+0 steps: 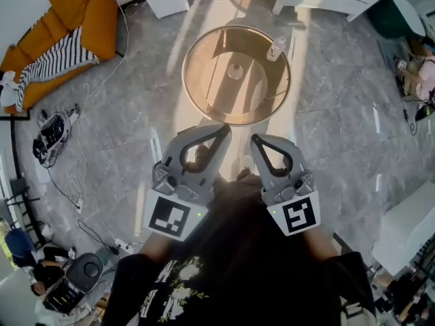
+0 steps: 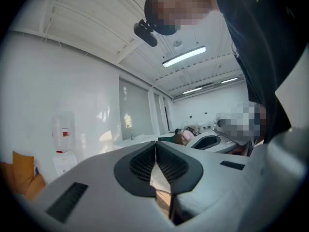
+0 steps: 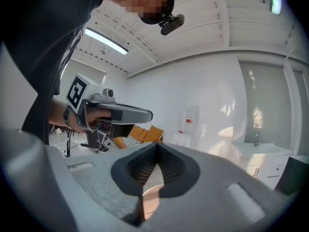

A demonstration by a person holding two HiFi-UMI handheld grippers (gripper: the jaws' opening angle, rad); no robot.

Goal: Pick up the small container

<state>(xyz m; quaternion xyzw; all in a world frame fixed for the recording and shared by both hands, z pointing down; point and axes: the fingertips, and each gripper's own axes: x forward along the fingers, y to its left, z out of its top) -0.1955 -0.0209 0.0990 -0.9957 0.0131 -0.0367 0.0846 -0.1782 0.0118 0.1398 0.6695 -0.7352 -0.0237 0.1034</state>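
From the head view we see the round table ahead of us on the floor. The small container stands near the table's middle, and a clear bottle stands at the table's far right rim, well apart from it. The left gripper and the right gripper hover on the near side of the table, short of its rim. Neither touches anything on it.

In the left gripper view the left gripper has its ribbed pads pressed together at the tips with nothing between them. Only a sliver of the table shows through the gap below them.

In the right gripper view the right gripper is pressed shut as well and carries nothing. A strip of the table shows under the pads, and the left gripper is off to the side in a hand.

We judge the container to be light and rigid. It looks pale or clear, so its wall is probably smooth and could slip. It is too small here to tell glass from plastic, so we would treat it as breakable. We would spread one pair of jaws first, then take it across the side wall low on the body, closing gently so it neither tips nor squirts out
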